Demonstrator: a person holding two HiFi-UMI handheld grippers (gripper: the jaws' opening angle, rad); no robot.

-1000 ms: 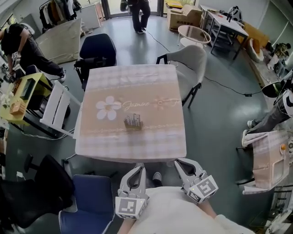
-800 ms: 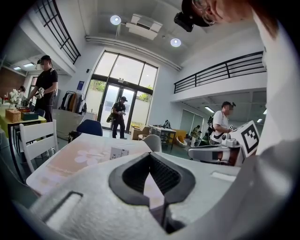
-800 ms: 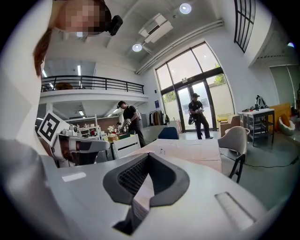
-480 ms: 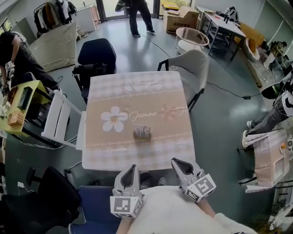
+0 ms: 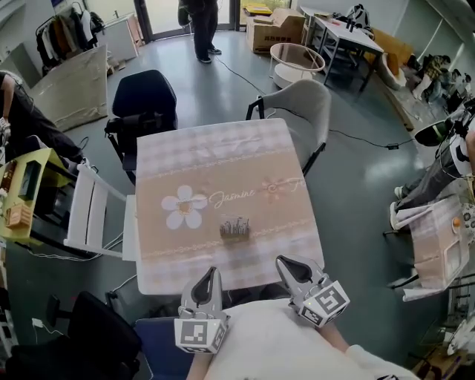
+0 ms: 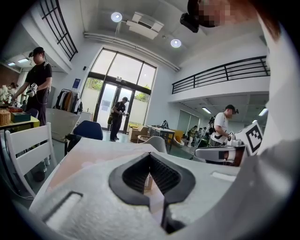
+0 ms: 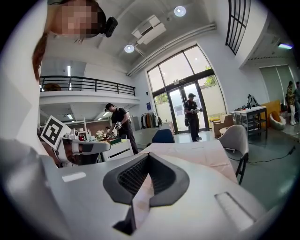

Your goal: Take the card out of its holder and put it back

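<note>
A small card holder (image 5: 234,228) with cards standing upright in it sits on the pink checked table (image 5: 223,159), just below the flower print. Both grippers hang at the table's near edge, close to my body and short of the holder. My left gripper (image 5: 211,274) points at the table with its jaws together and nothing between them. My right gripper (image 5: 285,262) is likewise shut and empty. In the left gripper view the tips (image 6: 150,155) meet, and a bit of the holder (image 6: 147,181) shows behind them. The right gripper view shows my right gripper (image 7: 149,156) closed too.
A dark blue chair (image 5: 142,96) and a grey chair (image 5: 300,111) stand at the table's far side, a white slatted chair (image 5: 93,215) at its left. A person (image 5: 197,22) stands far back by the doors. Another blue seat (image 5: 156,338) is under my left gripper.
The head view has shifted, so the table and holder sit lower and more to the right in the picture. Both grippers stay shut near the table's near edge.
</note>
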